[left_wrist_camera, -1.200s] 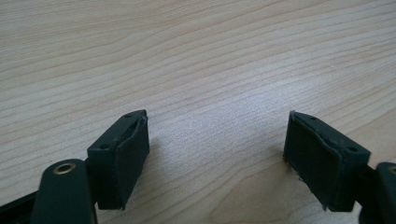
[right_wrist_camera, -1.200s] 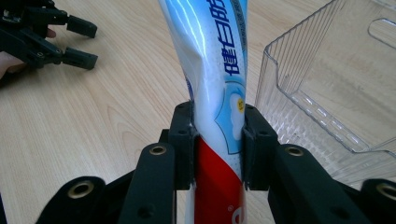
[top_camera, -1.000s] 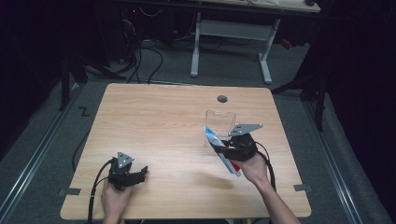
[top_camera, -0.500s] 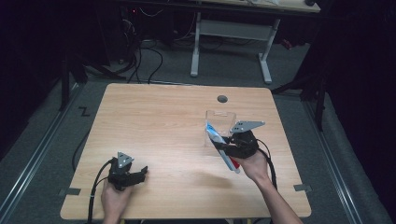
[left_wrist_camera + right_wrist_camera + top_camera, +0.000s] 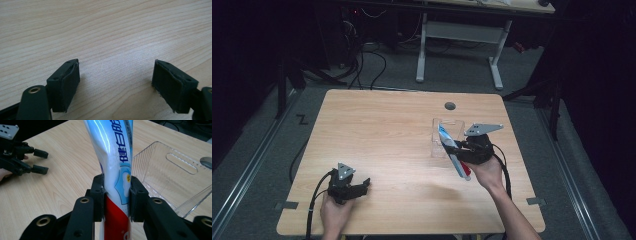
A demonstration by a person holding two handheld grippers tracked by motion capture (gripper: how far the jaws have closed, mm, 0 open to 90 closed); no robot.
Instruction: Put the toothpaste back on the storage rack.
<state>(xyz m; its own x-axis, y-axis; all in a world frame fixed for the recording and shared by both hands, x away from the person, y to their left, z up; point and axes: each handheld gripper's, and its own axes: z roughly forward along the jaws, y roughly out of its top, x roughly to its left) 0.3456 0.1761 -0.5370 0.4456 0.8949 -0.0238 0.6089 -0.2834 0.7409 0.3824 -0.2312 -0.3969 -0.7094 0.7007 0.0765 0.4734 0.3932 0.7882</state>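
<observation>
The toothpaste tube (image 5: 113, 157) is clamped between the 2 black jaws of the right gripper (image 5: 116, 195), which press on it from both sides where its white and blue body meets the red end. In the right gripper view the tube rises straight up from the jaws, with blue characters printed down its face and a small yellow mark near the grip. In the high view the toothpaste tube (image 5: 452, 156) lies slanted above the table (image 5: 387, 135), its blue end toward the far side and over the edge of the clear plastic bin (image 5: 443, 135), its red end toward the person. The right gripper (image 5: 464, 151) sits at the tube's right side, held by the right hand (image 5: 488, 172), with its grey plate above it. The clear plastic bin (image 5: 172, 177) stands on the wood just beside the tube, with a slot handle cut in its far wall; nothing can be made out inside it. A dark round grommet (image 5: 450, 106) sits in the table beyond the bin. Well apart, near the front left of the table, the left gripper (image 5: 360, 185) rests low over the wood in the left hand (image 5: 334, 212); its jaws stand wide apart with only bare wood grain between them.
</observation>
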